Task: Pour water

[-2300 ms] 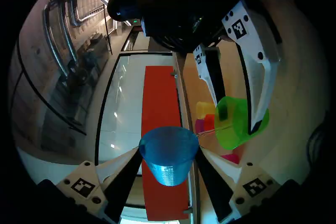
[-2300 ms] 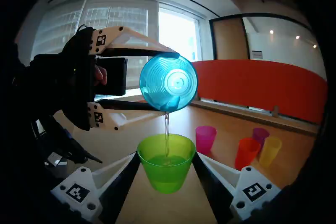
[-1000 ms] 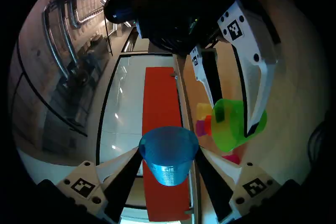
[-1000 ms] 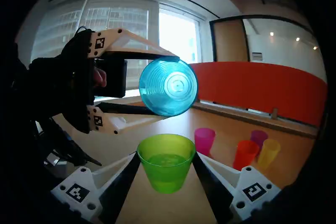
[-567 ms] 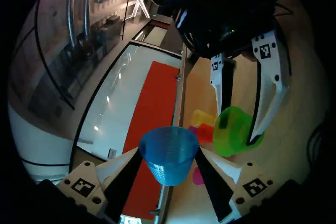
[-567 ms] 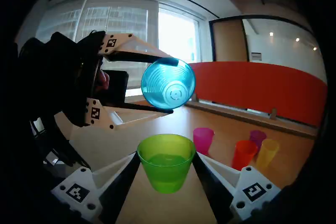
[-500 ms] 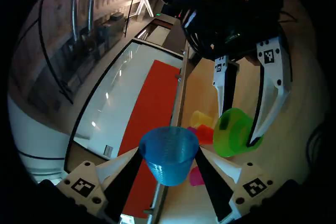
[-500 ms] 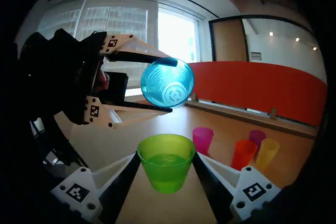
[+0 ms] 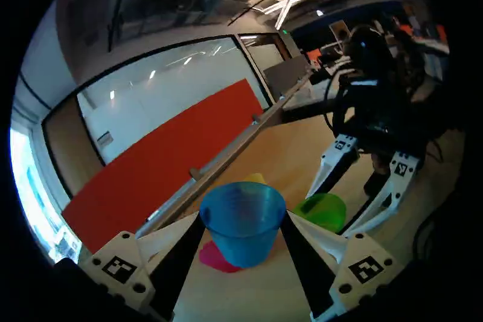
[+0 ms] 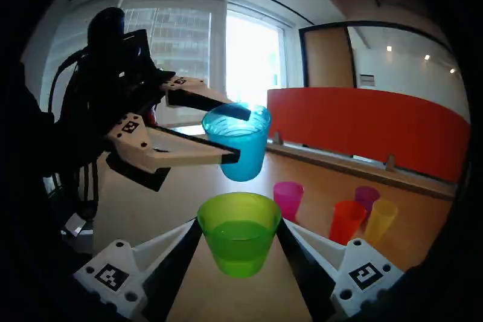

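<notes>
left hand-held gripper (image 9: 241,228) clamped, level; right hand-held gripper (image 10: 239,234) clamped, level.

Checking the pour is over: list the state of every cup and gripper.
Blue cup: upright, held in air, contents unclear.
Green cup: upright, partly filled with water.
Pink cup: upright on table.
Orange cup: upright on table.
Yellow cup: upright on table.
Purple cup: upright on table.
Left gripper: shut on blue cup.
Right gripper: shut on green cup.

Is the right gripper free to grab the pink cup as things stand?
Probably not: the right gripper is shut on the green cup, part-full of liquid; the pink cup stands unobstructed beyond.
</notes>
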The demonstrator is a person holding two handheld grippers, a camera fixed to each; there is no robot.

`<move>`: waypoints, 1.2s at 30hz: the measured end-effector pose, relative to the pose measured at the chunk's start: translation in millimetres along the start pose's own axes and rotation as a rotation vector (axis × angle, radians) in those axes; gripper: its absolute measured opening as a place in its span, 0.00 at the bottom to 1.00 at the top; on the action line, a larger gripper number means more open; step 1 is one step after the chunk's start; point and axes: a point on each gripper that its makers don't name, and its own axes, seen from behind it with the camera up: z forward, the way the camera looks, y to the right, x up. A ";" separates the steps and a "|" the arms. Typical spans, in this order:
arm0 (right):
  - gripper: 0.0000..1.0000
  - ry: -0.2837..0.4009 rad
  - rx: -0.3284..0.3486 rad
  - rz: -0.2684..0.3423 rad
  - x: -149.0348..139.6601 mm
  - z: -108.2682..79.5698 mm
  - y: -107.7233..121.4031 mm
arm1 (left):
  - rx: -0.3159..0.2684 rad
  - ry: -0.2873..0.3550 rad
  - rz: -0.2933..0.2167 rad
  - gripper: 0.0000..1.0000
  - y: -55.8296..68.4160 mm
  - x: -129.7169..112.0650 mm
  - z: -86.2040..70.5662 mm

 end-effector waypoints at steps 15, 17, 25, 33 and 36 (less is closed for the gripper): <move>0.91 0.000 -0.007 0.004 3.4 -5.5 5.6 | -0.014 -0.016 -0.302 0.86 -16.9 -22.2 -0.9; 0.91 -0.003 -0.010 0.005 5.0 -6.9 8.2 | -0.016 -0.023 -0.339 0.86 -19.7 -27.1 -0.3; 0.91 -0.051 -0.032 -0.013 3.0 -13.0 25.7 | -0.023 -0.078 -0.378 0.86 -20.9 -53.4 4.5; 0.91 -0.124 -0.050 -0.021 -7.8 -17.1 51.1 | -0.060 -0.134 -0.401 0.86 -10.2 -72.4 12.2; 0.91 -0.145 -0.061 -0.024 -10.7 -18.9 62.5 | -0.058 -0.147 -0.408 0.86 -11.9 -77.7 14.9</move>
